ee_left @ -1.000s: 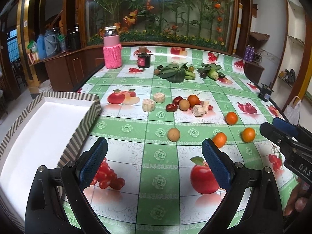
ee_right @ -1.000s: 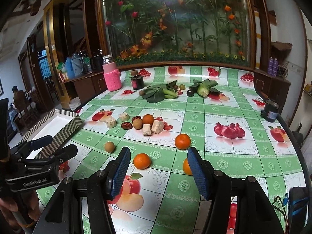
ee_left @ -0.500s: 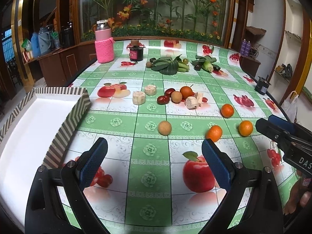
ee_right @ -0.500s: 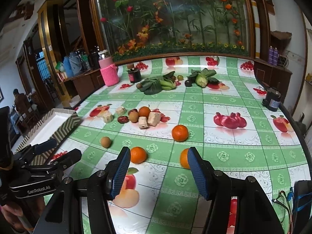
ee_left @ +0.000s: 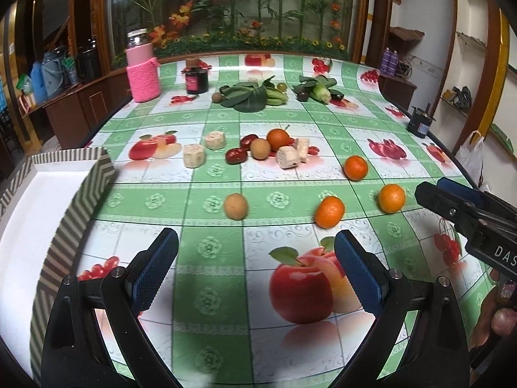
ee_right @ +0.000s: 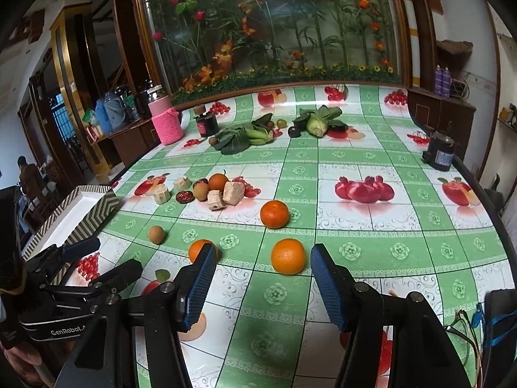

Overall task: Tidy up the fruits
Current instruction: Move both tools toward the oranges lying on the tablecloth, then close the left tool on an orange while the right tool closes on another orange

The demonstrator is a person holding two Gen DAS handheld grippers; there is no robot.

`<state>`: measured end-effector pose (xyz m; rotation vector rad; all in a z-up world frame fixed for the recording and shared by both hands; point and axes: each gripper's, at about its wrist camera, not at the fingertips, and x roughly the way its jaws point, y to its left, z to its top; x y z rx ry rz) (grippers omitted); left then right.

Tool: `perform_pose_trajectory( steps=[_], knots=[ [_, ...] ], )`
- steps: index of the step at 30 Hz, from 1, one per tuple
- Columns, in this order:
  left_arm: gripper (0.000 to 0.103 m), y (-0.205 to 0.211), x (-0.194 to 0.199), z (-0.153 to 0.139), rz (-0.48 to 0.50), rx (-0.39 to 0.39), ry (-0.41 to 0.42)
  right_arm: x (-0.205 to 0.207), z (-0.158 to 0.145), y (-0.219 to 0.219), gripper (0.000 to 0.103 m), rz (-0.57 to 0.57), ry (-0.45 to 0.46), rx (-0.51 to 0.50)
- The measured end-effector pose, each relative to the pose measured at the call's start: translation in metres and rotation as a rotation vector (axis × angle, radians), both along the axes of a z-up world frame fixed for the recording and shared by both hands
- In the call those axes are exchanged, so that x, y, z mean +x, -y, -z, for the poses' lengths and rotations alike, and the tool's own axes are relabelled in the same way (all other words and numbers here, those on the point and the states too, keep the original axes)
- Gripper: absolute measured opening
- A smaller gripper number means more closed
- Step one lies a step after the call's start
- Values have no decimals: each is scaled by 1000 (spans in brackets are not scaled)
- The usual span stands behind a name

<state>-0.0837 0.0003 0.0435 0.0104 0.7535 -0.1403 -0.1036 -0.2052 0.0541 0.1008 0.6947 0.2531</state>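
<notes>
1. Hovering low over the table, the right gripper [ee_right: 263, 286] is spread wide and empty, with the nearest orange [ee_right: 288, 256] lying just ahead between its fingers, untouched.
2. The left gripper [ee_left: 255, 270] is equally wide, holding nothing, near a small brown fruit [ee_left: 236, 206].
3. Sorting looks unstarted: the striped tray [ee_left: 97, 177] at left shows only bare white, and all fruit sits scattered on the tablecloth [ee_left: 210, 291].

left wrist: low, faces table [ee_left: 258, 174] lengthwise | right wrist: same, rightward | shared: oranges [ee_right: 288, 256]
</notes>
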Motion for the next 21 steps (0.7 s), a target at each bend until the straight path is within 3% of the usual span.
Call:
perform_pose_trajectory(
  steps=[21],
  knots=[
    [98, 44, 36, 8, 99, 54, -116, 13, 19, 30, 59, 45, -82, 44]
  ],
)
